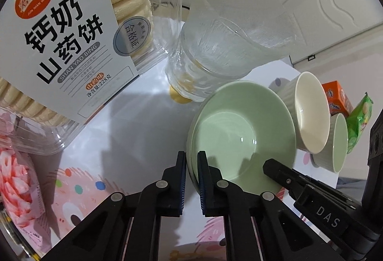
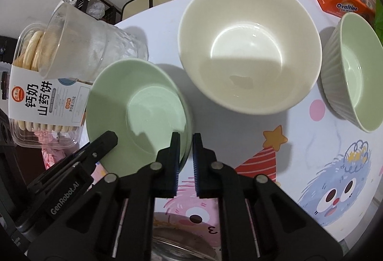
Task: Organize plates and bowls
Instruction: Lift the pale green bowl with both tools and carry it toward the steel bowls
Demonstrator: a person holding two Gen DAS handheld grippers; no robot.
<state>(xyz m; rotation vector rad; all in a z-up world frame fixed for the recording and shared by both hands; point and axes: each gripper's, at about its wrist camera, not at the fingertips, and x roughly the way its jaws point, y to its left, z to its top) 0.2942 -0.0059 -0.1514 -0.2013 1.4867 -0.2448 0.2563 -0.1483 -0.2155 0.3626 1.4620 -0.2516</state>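
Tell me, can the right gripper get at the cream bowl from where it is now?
Probably not right away: the right gripper is closed on the rim of the green plates. Once it lets go, the cream bowl sits just ahead with nothing between.

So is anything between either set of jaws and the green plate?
No. Both the left gripper and the right gripper already straddle the green plate at its rim, on opposite sides.
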